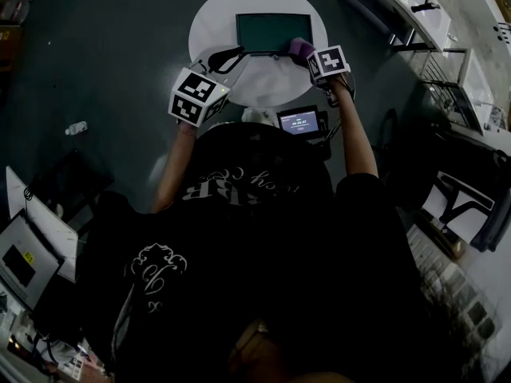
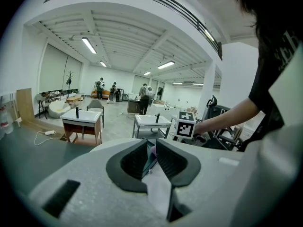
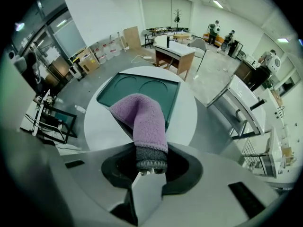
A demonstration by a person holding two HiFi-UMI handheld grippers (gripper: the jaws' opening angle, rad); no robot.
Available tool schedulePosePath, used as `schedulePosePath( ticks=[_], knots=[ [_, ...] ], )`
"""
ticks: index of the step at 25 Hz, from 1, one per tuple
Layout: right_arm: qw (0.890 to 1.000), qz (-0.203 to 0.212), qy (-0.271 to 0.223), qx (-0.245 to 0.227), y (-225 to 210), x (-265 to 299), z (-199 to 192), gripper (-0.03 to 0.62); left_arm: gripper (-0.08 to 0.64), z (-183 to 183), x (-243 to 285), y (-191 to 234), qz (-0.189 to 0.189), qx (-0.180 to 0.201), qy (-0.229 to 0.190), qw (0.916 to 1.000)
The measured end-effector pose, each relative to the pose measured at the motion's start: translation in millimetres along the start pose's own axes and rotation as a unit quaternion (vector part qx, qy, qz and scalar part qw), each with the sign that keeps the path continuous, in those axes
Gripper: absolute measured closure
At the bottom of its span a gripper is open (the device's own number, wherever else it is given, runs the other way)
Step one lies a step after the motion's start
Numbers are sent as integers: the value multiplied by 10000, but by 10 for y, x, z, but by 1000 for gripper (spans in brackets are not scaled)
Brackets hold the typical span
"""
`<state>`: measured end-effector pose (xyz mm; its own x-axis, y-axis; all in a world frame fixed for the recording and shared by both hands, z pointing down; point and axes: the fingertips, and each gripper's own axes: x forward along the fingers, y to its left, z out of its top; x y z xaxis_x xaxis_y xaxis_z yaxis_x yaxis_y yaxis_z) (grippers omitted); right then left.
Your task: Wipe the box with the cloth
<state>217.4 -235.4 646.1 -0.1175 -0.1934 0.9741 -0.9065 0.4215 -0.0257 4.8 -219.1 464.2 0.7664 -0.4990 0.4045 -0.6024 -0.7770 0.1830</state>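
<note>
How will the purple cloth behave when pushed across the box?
Likely floppy: the cloth folds over beyond the right gripper. Its fuzzy pile would probably drag rather than slide on the box. Probably light: one pinch carries it.

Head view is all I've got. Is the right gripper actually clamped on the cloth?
Observer: Yes. The right gripper view shows the right gripper shut on the purple cloth, with a fold sticking out ahead of the jaws.
Operator: Anything on the box top?
Observer: The green box has two round recesses in its top and nothing loose on it.
Operator: Left gripper idle?
Observer: No. The left gripper view shows the left gripper with its jaws closed on the box's teal edge.
</note>
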Motion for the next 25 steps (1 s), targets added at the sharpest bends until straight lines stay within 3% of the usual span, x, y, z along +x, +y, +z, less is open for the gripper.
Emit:
schedulePosePath(
  ticks=[5, 10, 16, 25],
  knots=[
    [9995, -42, -46, 305, -159, -41, -135, 491, 494, -18, 34, -34, -65, 21, 15, 10000],
    [9998, 98, -94, 167, -67, -139, -128, 491, 494, -15, 54, -93, -64, 15, 24, 10000],
    [9958, 606, -111, -680, 366, -235, 5, 491, 494, -41, 9, -67, 29, -49, 34, 10000],
    [9745, 1239, 367, -1837, 1155, 24, 113, 491, 494, -127, -130, -17, 248, -181, 39, 9995]
  ],
)
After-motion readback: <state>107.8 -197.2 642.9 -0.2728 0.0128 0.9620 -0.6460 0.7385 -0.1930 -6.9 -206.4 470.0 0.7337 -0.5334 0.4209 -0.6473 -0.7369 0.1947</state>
